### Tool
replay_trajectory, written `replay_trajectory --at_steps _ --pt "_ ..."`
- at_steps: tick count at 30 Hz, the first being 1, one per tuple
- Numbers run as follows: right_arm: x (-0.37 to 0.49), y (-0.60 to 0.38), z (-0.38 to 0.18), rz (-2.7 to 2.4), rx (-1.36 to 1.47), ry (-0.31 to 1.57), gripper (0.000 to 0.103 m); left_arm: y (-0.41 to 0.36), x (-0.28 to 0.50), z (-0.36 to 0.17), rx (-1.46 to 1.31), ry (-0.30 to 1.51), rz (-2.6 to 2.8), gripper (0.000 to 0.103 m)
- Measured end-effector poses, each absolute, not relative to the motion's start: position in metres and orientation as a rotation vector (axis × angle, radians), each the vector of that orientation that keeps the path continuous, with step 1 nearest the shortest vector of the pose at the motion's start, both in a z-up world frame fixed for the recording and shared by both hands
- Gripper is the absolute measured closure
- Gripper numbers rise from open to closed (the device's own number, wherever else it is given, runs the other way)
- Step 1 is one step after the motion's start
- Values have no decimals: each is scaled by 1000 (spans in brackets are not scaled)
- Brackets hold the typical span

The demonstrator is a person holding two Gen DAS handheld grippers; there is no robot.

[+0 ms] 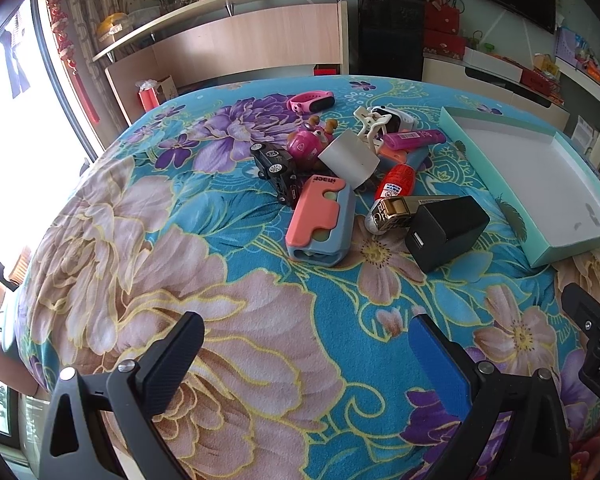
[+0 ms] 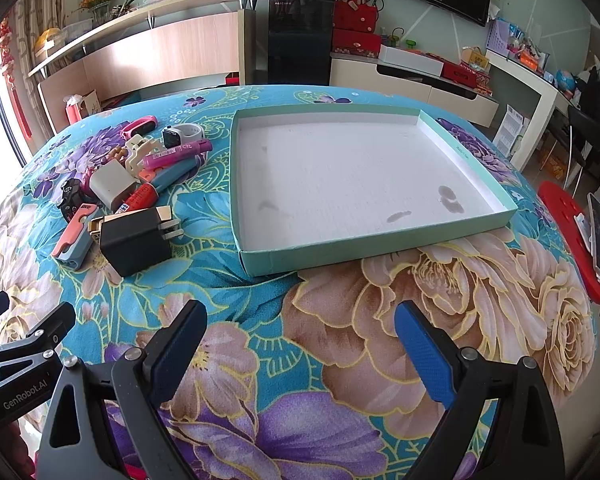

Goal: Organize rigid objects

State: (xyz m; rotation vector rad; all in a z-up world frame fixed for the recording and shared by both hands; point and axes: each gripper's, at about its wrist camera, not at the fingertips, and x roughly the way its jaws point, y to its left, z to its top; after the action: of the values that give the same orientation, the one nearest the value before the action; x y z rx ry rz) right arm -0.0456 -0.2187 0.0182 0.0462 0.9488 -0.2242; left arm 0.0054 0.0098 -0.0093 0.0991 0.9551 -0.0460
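Note:
A pile of small rigid objects lies on the floral cloth: a black charger (image 1: 446,234) (image 2: 134,240), a pink-and-blue case (image 1: 320,220) (image 2: 74,240), a black toy car (image 1: 278,172), a red tube (image 1: 396,180), a magenta tube (image 1: 414,138) (image 2: 178,154), a pink toy (image 1: 304,144), a pink band (image 1: 312,102) and a white watch (image 2: 182,134). An empty mint tray (image 2: 380,254) (image 1: 576,250) sits to their right. My left gripper (image 1: 306,344) is open and empty, near of the pile. My right gripper (image 2: 300,334) is open and empty, near of the tray.
The table's round edge drops off on the left and right. A red stool (image 2: 564,236) with a phone stands at the right. A wooden bench and shelves stand behind the table. The left gripper's body (image 2: 16,364) shows at the lower left of the right wrist view.

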Motion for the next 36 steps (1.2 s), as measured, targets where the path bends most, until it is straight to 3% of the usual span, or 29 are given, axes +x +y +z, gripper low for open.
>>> replay_trajectory --at_steps 24,36 --pt "-49 -222 24 -212 59 926 8 14 2 -4 78 925 -65 0" --pt "-20 -192 48 -36 97 878 8 37 39 9 36 962 -90 0"
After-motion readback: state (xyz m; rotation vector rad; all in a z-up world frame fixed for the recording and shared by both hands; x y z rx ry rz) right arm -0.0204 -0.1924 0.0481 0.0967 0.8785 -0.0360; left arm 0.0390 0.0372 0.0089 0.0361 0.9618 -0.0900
